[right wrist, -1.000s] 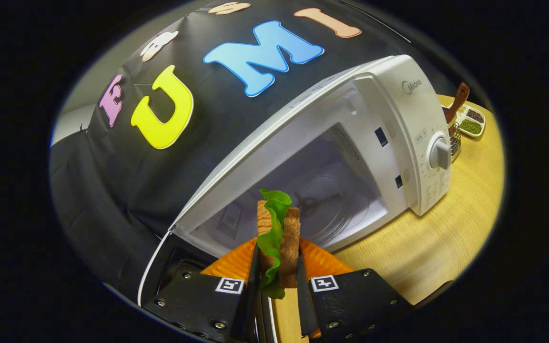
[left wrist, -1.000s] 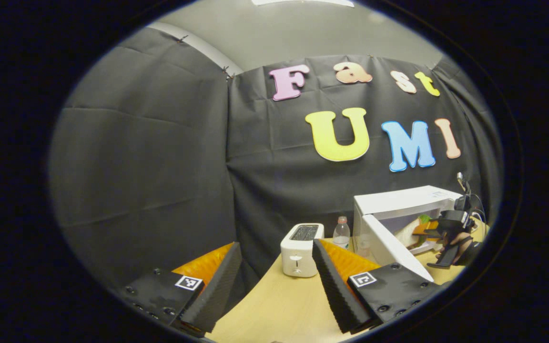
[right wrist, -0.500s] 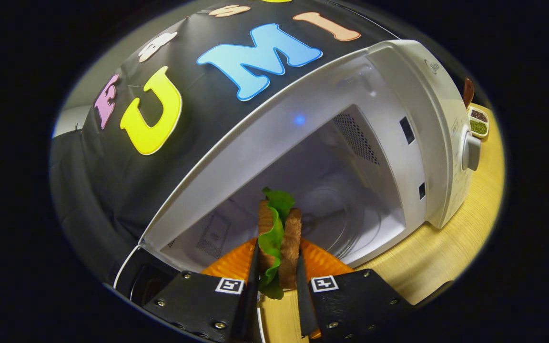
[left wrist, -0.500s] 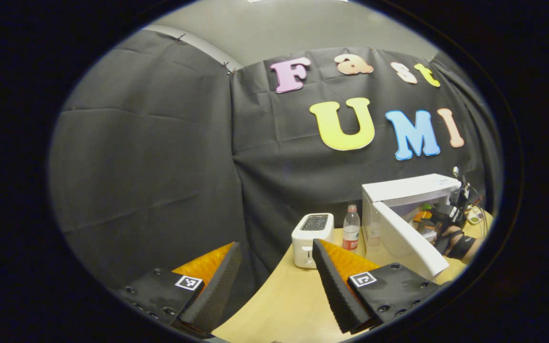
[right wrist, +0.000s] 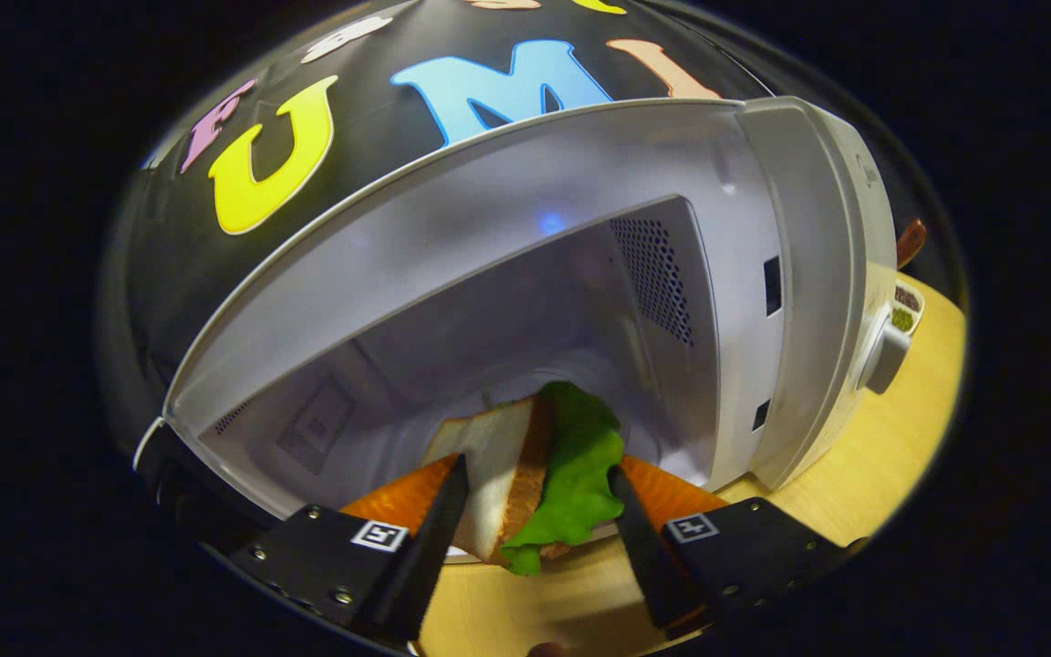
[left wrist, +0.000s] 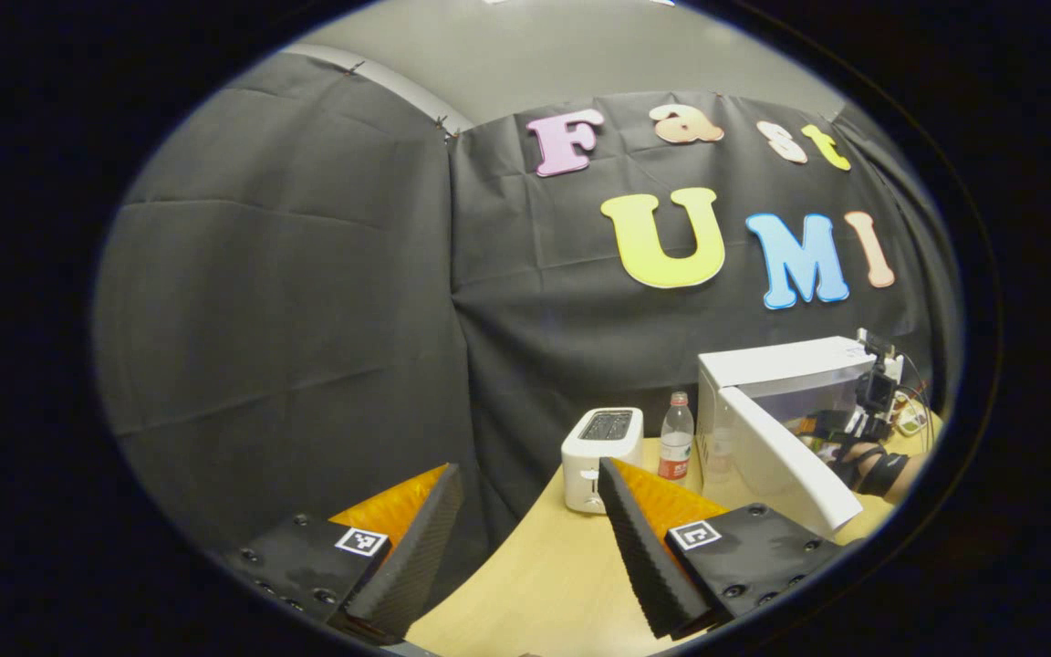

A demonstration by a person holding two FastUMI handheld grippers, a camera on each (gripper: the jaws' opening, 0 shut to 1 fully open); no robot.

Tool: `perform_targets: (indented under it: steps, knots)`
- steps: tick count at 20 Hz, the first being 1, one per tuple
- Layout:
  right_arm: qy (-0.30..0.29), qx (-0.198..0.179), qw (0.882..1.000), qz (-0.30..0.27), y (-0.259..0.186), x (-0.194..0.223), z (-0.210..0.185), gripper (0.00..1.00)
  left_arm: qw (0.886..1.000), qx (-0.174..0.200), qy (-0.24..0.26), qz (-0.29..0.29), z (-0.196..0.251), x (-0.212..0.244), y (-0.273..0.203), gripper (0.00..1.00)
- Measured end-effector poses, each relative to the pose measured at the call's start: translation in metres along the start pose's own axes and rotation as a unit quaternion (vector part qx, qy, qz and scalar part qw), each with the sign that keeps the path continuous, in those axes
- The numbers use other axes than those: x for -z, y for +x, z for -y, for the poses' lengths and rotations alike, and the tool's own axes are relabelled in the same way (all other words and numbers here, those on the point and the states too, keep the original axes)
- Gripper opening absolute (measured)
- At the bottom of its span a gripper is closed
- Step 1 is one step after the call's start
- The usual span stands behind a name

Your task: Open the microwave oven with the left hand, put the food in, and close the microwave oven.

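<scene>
The white microwave (right wrist: 799, 274) stands with its door (left wrist: 785, 465) swung open and its cavity (right wrist: 489, 347) lit. A sandwich (right wrist: 503, 474) of bread with green lettuce (right wrist: 580, 470) leans sideways at the front of the cavity floor. My right gripper (right wrist: 539, 484) is open around it, its fingers spread apart on either side; whether they still touch it I cannot tell. In the left gripper view the microwave (left wrist: 781, 370) is far right, with the right gripper (left wrist: 840, 424) and a hand (left wrist: 872, 465) reaching into it. My left gripper (left wrist: 525, 511) hangs open and empty, well back from the table.
A white toaster (left wrist: 603, 445) and a water bottle (left wrist: 676, 438) stand on the wooden table (left wrist: 535, 584) left of the microwave. A dish of spices (right wrist: 904, 310) and a brown handle (right wrist: 910, 242) sit to the right of the microwave's dial (right wrist: 886, 351).
The right gripper pushed further into the cavity and its fingers spread apart; the sandwich, held upright before, now leans over. The left gripper stayed open with only a small shift.
</scene>
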State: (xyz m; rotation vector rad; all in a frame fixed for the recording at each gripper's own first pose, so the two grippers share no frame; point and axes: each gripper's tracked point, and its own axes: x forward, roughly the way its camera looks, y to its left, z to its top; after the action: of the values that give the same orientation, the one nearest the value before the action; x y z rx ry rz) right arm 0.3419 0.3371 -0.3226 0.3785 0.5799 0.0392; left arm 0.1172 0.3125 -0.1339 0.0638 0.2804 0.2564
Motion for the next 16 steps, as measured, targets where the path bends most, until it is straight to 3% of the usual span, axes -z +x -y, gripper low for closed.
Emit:
perform_targets:
  steps: [1,2,9,16]
  knots:
    - [-0.025,0.005,1.0,0.002,-0.001,-0.001,0.003,0.97,1.0,0.002,-0.001,-0.001,0.002,0.0,0.001,0.97]
    - [-0.042,0.007,0.999,0.007,-0.003,-0.004,0.007,0.98,1.0,0.003,0.001,0.001,0.004,0.001,0.0,0.96]
    - [-0.128,-0.019,0.99,0.061,-0.061,-0.041,0.007,0.98,1.0,0.02,-0.006,0.014,0.028,0.004,-0.005,0.98]
    - [-0.143,-0.062,0.979,0.131,-0.156,-0.095,0.008,0.98,0.999,0.031,-0.014,0.014,0.05,0.027,-0.011,0.98]
